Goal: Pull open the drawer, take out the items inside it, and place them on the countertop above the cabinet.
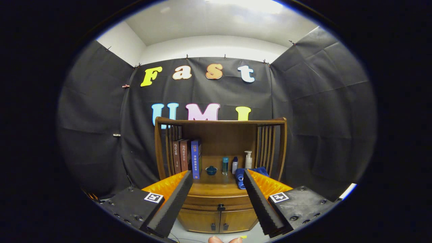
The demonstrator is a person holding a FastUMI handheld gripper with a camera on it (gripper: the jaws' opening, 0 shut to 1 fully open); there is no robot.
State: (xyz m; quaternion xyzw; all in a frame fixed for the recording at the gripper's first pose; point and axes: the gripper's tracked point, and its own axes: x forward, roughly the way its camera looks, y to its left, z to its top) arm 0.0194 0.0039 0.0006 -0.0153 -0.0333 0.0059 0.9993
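A wooden cabinet (219,216) stands ahead of me against the booth wall. Its drawer (218,201) sits shut just under the countertop (216,185), with a small dark knob (221,207) at its middle. What lies inside the drawer is hidden. My gripper (218,175) is open, well short of the cabinet, with nothing between the fingers. The drawer front shows in the gap between the two fingers.
On the countertop stand three books (186,157), a small blue bowl (211,170), two small bottles (225,165), a white pump bottle (248,159) and a folded blue towel (240,177). Slatted wooden sides (270,145) fence the top. Two lower doors (218,221) sit below the drawer.
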